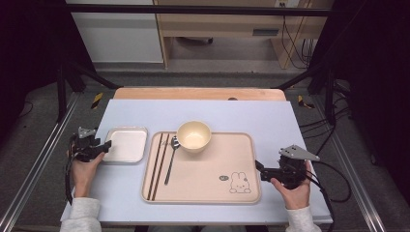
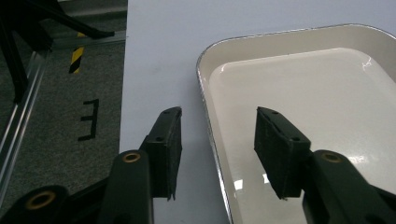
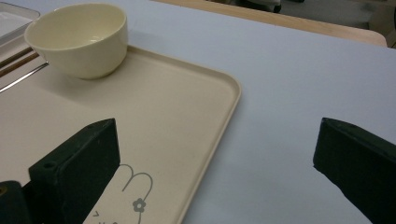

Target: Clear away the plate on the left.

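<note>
Small tray [image 1: 126, 144] left of big tray [image 1: 203, 191]; bowl [image 1: 194, 136], spoon [image 1: 171, 157], chopsticks [image 1: 158, 165] on latter.

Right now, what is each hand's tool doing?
Left tool: open, jaws astride the white dish's rim, not pressing it.
Right tool: open, holding nothing.

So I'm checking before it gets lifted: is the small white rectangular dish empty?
Empty: the small white rectangular dish shows a bare glossy bottom in the left gripper view.
</note>
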